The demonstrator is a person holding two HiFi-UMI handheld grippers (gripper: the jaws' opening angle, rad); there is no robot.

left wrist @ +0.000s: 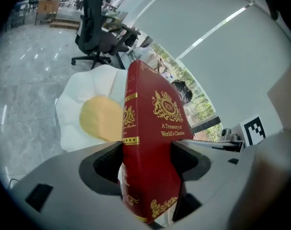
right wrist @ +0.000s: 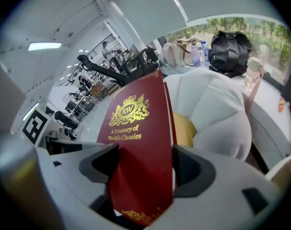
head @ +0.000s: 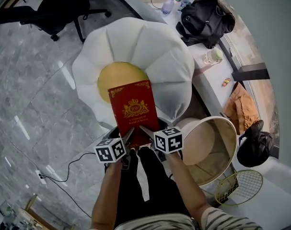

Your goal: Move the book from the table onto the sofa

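Note:
A dark red book (head: 133, 110) with gold print, titled A Treasury of World's Classics, is held flat in the air over the near edge of the sofa. That sofa (head: 150, 51) is a white flower-shaped seat with a yellow round centre (head: 117, 74). My left gripper (head: 127, 139) is shut on the book's near left corner, the spine side (left wrist: 135, 143). My right gripper (head: 146, 131) is shut on its near right part (right wrist: 138, 162). Both marker cubes sit just below the book in the head view.
A round beige side table (head: 217, 147) stands right of me. A long white counter (head: 217, 87) behind the sofa carries a black bag (head: 206, 14), bottles and a cup. A black office chair (head: 54, 11) is at the far left. A cable (head: 64, 169) runs over the grey marble floor.

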